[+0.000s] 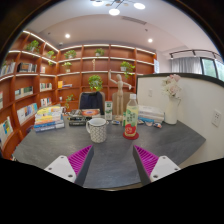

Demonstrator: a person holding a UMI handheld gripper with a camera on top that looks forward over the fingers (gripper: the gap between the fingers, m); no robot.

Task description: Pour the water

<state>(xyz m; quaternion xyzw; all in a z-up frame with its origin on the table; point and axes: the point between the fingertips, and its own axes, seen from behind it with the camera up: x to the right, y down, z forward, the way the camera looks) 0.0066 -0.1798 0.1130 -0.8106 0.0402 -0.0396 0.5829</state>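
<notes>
The fingers (112,163) are being held open and empty above the near edge of the grey tabletop (60,148), their magenta pads (80,158) facing each other across a wide gap. Bare surface is being left between them and the things beyond. A white mug (97,129) is being shown straight ahead, with a clear bottle (131,117) just beside it to the right, the two standing apart. A stack of books (49,118) is being seen well off to the left, and a white vase of flowers (172,100) near the right edge. Wooden shelves (60,70) are being seen behind the tabletop.
</notes>
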